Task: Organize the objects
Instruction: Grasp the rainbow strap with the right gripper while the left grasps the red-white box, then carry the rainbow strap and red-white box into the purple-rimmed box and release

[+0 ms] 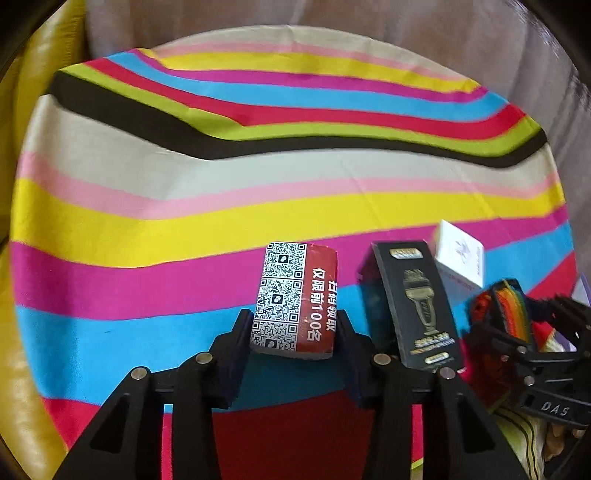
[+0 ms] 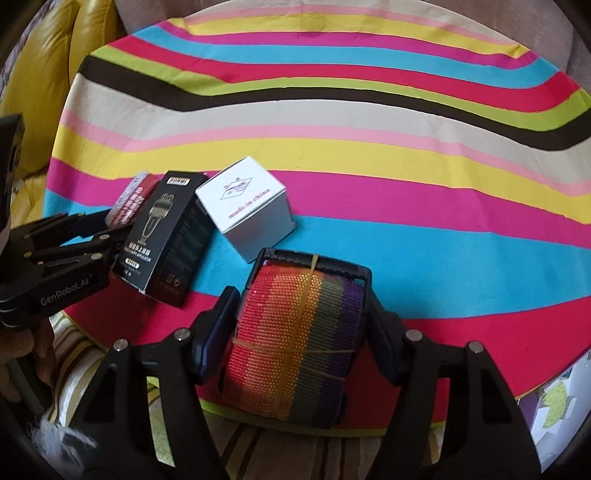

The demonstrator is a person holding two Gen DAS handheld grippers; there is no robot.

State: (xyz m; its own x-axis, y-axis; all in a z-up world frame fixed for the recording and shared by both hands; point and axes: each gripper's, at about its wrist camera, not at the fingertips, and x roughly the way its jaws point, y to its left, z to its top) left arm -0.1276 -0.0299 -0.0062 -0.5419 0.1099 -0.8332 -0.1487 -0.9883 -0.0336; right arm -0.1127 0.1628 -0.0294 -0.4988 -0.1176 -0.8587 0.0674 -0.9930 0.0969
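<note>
In the left wrist view a red box with white QR codes [image 1: 295, 295] stands between the fingers of my left gripper [image 1: 293, 321], and both pads press on its sides. Beside it to the right a black box with a gold trimmer picture [image 1: 413, 306] leans against a white cube box [image 1: 460, 258]. In the right wrist view my right gripper [image 2: 301, 295] is shut on a rolled rainbow strap [image 2: 295, 343] that has a black buckle and yellow rubber bands. This roll is near the table's front edge. The black box [image 2: 166, 236] and the white cube box [image 2: 251, 206] lie to its upper left.
Everything sits on a round table under a wavy striped cloth [image 2: 369, 110]. A yellow leather seat [image 2: 44, 74] borders the table's left side. Pale fabric [image 1: 332, 22] lies beyond the far edge. A striped cushion [image 2: 74, 369] shows below the front edge.
</note>
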